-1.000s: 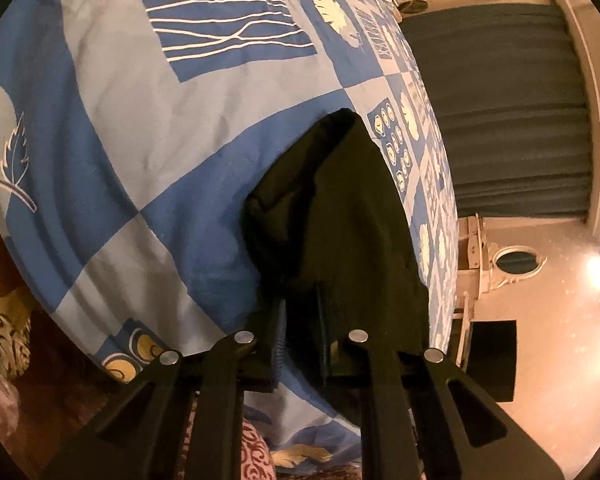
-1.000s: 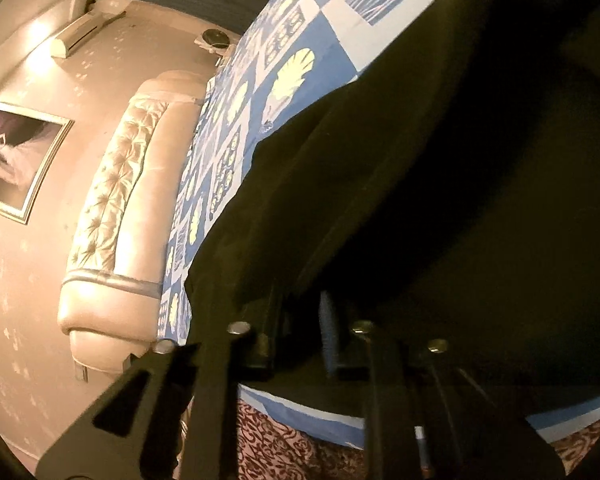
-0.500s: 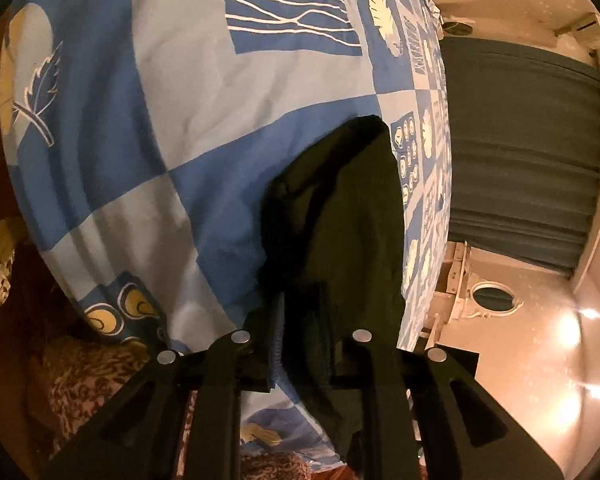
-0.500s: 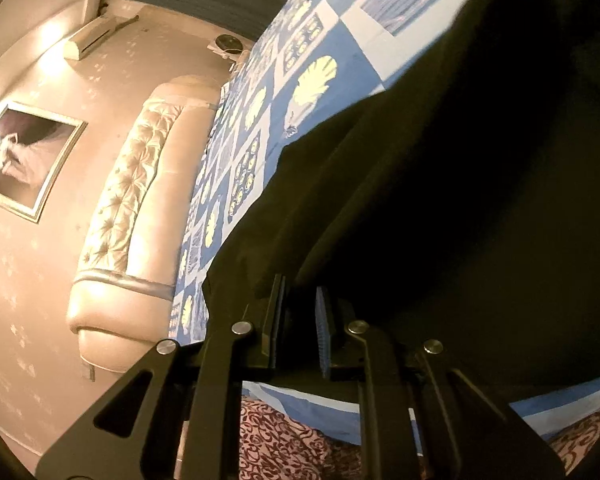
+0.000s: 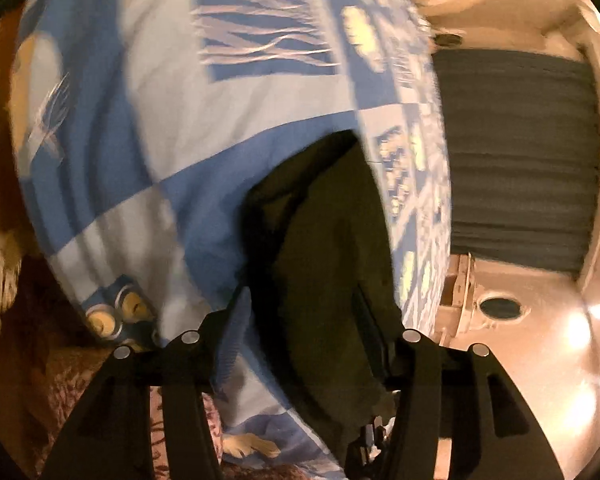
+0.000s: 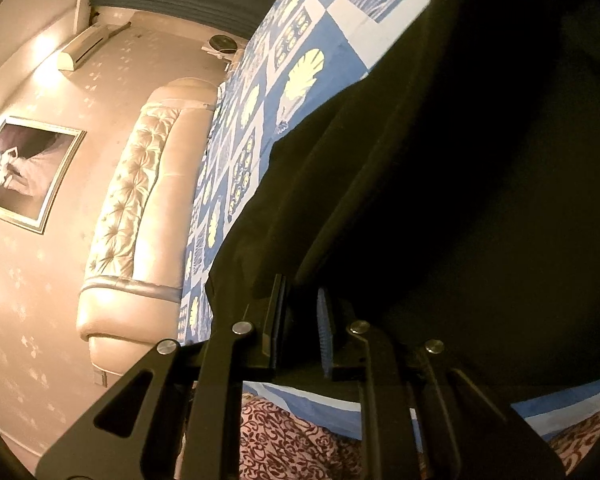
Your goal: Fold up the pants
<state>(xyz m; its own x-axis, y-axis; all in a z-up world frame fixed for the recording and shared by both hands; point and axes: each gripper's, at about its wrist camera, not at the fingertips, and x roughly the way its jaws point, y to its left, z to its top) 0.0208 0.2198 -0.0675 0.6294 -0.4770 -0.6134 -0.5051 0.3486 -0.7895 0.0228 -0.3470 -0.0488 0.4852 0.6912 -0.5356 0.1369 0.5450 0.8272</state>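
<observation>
The dark pants [image 5: 324, 240] lie on a blue and white patterned bedspread [image 5: 180, 120] near its edge. In the left wrist view the picture is blurred. My left gripper [image 5: 302, 320] has its jaws opening; the end of the pants lies loose between them and the left pad stands clear of the cloth. In the right wrist view the pants [image 6: 440, 160] fill the right side as a large dark fold over the bedspread [image 6: 340, 52]. My right gripper [image 6: 300, 320] is shut on an edge of that cloth.
A padded cream headboard [image 6: 140, 200] runs along the far end of the bed, under a framed picture [image 6: 20, 168] and an air conditioner [image 6: 88, 46]. A dark curtain [image 5: 516, 152] hangs beyond the bed. A red patterned cover [image 6: 292, 440] shows below the bedspread's edge.
The left jaws, pinched on the pants before, have spread wide and let the cloth go, and the left view has shifted and blurred. The right gripper keeps its grip and place.
</observation>
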